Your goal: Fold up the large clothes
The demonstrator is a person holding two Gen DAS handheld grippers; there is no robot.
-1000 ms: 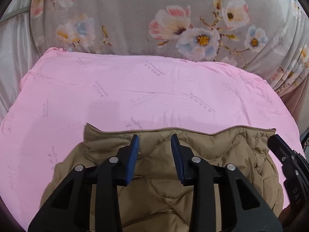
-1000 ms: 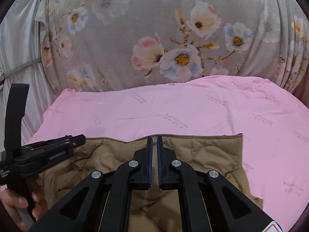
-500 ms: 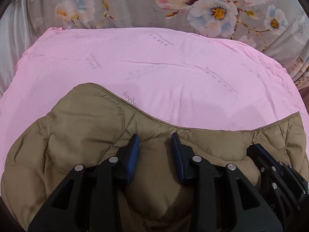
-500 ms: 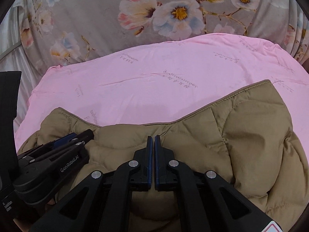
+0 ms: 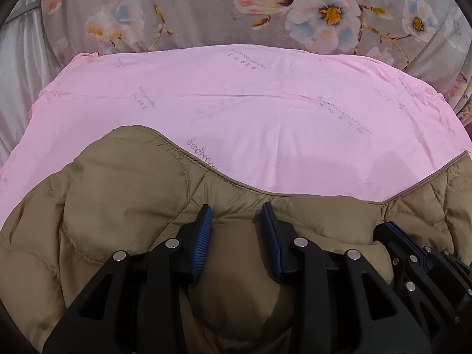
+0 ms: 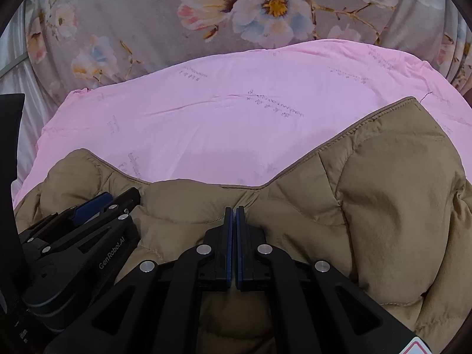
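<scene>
Two grippers sit low on the tan puffer jacket (image 5: pixel 124 206), side by side near its bound hem. My left gripper (image 5: pixel 237 230) stands partly spread with a fat roll of quilted fill bulging between the blue pads (image 5: pixel 203 233); the pads look pressed into that roll, so I judge it pinched. My right gripper (image 6: pixel 234 236) has its pads pressed together, and a thin sliver of tan cloth shows in the slit low down, though I cannot tell how deep the bite goes.

From here the risks are mostly about grip. Slick shell fabric over springy down could squirt out of the left pads if I pull. On the right, a shallow nip may catch only the outer layer, so the lining lags and the fold comes out lopsided. With both tools close together at six o'clock, the free corners at ten and two o'clock may droop or bunch.

Farther out, the pink sheet (image 5: pixel 265 112) lies under the jacket toward twelve o'clock; dragging could ruck it. Beyond it lies the floral quilt (image 5: pixel 206 14).
</scene>
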